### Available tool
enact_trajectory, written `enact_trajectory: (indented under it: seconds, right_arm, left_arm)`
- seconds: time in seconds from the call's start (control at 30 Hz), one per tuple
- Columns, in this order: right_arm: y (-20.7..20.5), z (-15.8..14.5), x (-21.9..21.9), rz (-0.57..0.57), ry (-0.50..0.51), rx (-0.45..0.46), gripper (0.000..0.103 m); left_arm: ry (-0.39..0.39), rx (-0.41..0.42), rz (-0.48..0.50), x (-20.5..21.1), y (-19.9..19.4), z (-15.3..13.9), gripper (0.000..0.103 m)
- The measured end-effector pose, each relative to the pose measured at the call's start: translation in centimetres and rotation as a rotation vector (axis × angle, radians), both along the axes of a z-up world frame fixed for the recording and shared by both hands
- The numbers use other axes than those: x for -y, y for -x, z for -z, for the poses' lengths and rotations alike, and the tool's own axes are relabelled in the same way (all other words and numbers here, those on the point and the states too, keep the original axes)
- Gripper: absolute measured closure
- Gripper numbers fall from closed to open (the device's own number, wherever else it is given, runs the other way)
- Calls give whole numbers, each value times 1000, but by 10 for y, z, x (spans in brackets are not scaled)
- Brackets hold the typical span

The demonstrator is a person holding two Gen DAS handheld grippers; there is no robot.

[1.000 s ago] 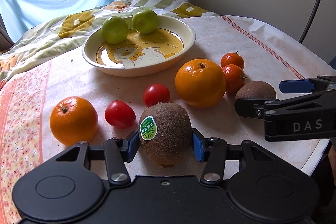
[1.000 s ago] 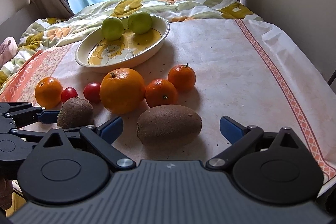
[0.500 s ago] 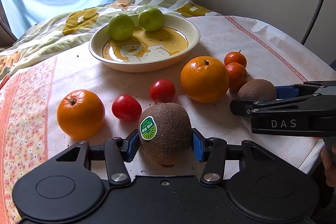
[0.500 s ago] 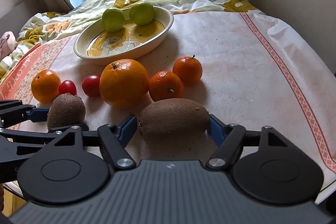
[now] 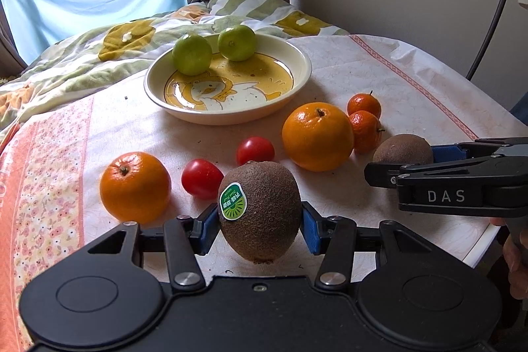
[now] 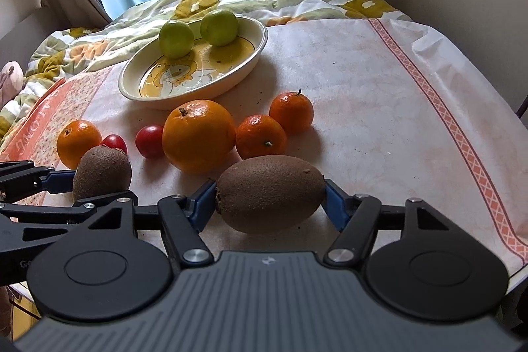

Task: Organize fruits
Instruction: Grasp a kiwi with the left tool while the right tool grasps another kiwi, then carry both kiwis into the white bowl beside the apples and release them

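**Both Tongs Clamped on Kiwis, Plate Holds Two Green Fruits**

The left gripper (image 5: 260, 225) is clenched on the stickered kiwi (image 5: 260, 213), its blue pads pressing the fruit's two sides (the green label faces the camera). The right gripper (image 6: 270, 200) grasps the plain kiwi (image 6: 270, 192) lengthwise, one blue pad at each end.

Taking the plate (image 5: 297, 78) as landmark: both held kiwis are on the near side of it, well apart from its rim, the stickered one to the left of the plain one. Between the kiwis and the plate lie the loose fruits on the tablecloth (image 6: 379, 108). The large orange (image 5: 316, 136) sits just in front of the plate's right portion, with two mandarins (image 5: 364, 117) touching each other at its right. Two tomatoes (image 5: 227, 164) lie in front of the plate's middle, and a smaller orange (image 5: 135, 185) lies off to the near left. Inside the plate, two green fruits (image 5: 214, 50) rest against its far rim.
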State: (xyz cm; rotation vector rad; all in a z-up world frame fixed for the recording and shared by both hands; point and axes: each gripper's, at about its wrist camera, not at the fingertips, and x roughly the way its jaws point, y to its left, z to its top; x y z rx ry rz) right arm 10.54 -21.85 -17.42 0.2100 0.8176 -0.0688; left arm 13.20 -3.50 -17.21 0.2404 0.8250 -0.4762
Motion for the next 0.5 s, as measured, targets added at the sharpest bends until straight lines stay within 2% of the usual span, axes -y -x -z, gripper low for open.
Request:
enact_trajectory:
  seconds: [0.2,0.5]
  right_arm:
    - [6,-24,-1,4,0,21,20]
    - [11,-82,-2,5,9,66,20]
  left_arm:
    - [19,18,-6,-4,6,-24,48]
    - [53,43,-24,-11,14,-76,48]
